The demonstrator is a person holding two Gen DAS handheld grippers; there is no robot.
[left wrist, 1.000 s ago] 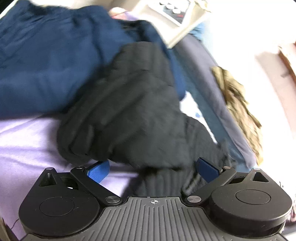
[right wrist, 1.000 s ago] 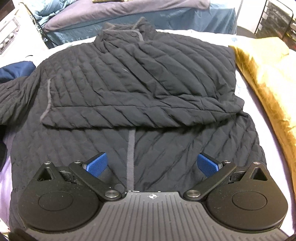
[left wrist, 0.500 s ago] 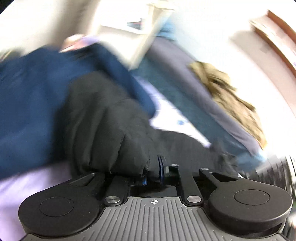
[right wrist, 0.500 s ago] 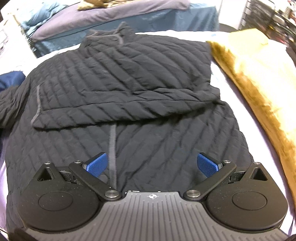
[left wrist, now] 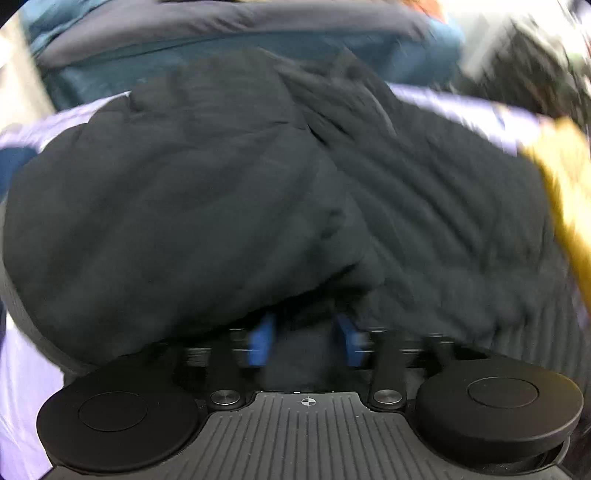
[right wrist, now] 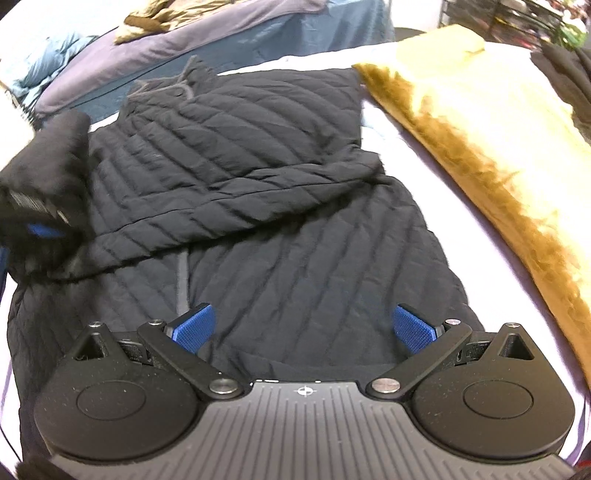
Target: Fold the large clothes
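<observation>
Left gripper (left wrist: 306, 343): blue pads (left wrist: 260, 341) partly apart, a visible gap between them; black fabric drapes down over the tips, cannot tell whether any is pinched. View heavily blurred. Sleeve (left wrist: 177, 206) bunched in a thick mound from 9 to 12 o'clock of the tips, lifted above the jacket body. In the right wrist view the same gripper (right wrist: 37, 230) sits at the far left edge, about 9 o'clock, tool face tilted, sleeve cuff (right wrist: 55, 147) heaped over it.

Right gripper (right wrist: 304, 326): fingers (right wrist: 194, 325) spread wide, nothing between them. Held low over the hem end, pointing up the length of the jacket toward the collar.

Quilted black jacket (right wrist: 295, 258): flat on the lavender sheet (right wrist: 399, 147), long axis running 6 to 12 o'clock in the right wrist view. Collar (right wrist: 177, 83) at the far end, near 11 o'clock; hem just under the right tool. Grey zipper line (right wrist: 181, 273) down the centre, left of the midline of the frame. One sleeve folded across the chest, lying from about 2 o'clock down to 9 o'clock, cuff end at the left.

Mustard fleece blanket (right wrist: 480, 147): along the jacket's right side, 1 to 4 o'clock, near but apart from it, a strip of sheet between.

Second bed with blue and grey bedding (right wrist: 258, 33) beyond the collar at 12 o'clock, an olive garment (right wrist: 159, 18) crumpled on top. Dark wire rack (right wrist: 517, 18) at 1 o'clock, detail too small to make out.
</observation>
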